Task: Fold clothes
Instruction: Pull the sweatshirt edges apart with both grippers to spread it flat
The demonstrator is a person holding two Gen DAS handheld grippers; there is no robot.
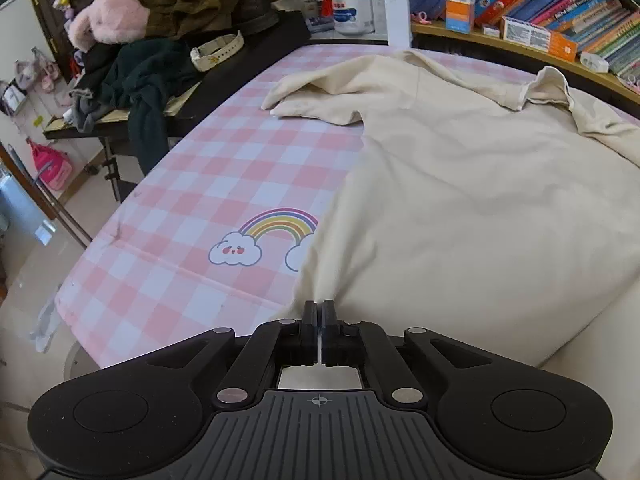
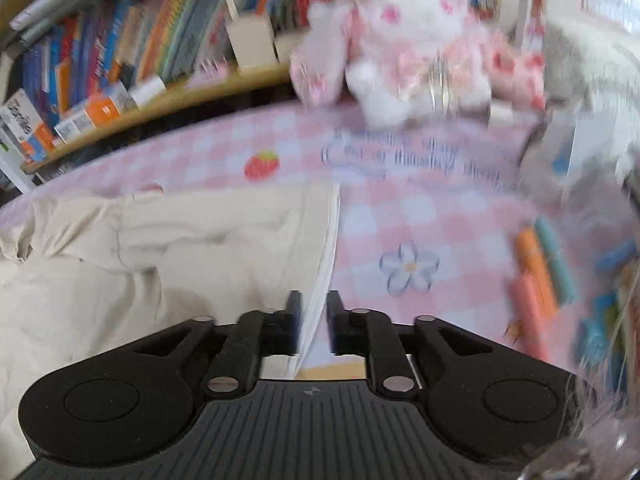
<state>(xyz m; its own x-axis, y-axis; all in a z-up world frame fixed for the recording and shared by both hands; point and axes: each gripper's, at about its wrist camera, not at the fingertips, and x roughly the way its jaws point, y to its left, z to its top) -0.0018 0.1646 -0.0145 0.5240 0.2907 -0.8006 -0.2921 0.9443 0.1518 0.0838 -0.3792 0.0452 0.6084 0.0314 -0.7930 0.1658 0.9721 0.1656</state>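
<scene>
I see the cream shirt [image 1: 460, 184] lying lengthwise, collar far, my left gripper [image 1: 319, 310] clamped on its hem, right gripper [image 2: 313, 304] fingers apart around its edge.

Books [image 1: 560, 4] line the far shelf [image 1: 500, 42]. A white plush [image 2: 404, 40] sits at the far edge of the pink checked tabletop [image 1: 200, 184]; dark clothes [image 1: 148, 76] are piled far left.

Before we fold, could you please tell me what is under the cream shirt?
The shirt lies on a pink checked cloth. It covers part of a rainbow print; whatever else is beneath cannot be seen.
</scene>
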